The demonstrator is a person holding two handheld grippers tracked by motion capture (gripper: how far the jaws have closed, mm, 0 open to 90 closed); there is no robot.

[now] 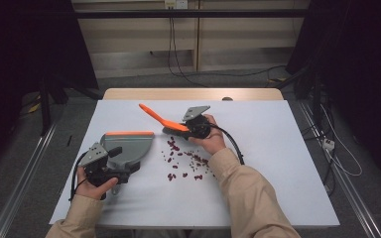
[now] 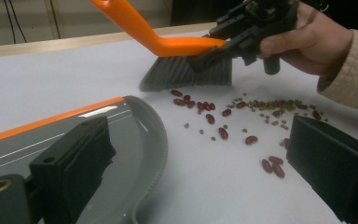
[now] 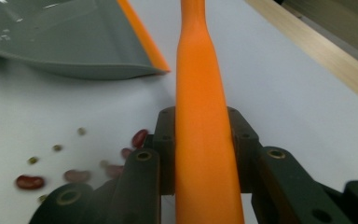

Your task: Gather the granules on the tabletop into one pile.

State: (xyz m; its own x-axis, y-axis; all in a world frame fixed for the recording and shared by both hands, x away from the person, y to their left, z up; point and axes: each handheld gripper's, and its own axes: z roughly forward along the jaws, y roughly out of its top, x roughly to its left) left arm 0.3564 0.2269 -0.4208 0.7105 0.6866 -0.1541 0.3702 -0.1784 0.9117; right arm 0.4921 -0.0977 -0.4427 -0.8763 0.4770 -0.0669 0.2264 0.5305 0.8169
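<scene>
A small brush [image 1: 153, 114] with an orange handle and grey bristles [image 2: 186, 74] stands at the far side of a scatter of red beans [image 1: 186, 161] and tiny green seeds. My right gripper [image 1: 181, 128] is shut on the brush's handle [image 3: 200, 70], low near the head. A grey dustpan [image 1: 129, 146] with an orange lip [image 2: 51, 120] lies flat to the left of the beans [image 2: 223, 116]. My left gripper [image 1: 124, 159] sits at the pan's near right corner, its jaws wide apart: one over the pan's floor, the other over bare table.
The white tabletop [image 1: 278, 148] has free room at the right and the front. A wooden edge [image 1: 193, 94] runs along the back. Cables lie on the floor [image 1: 327, 144] beyond the table's right side.
</scene>
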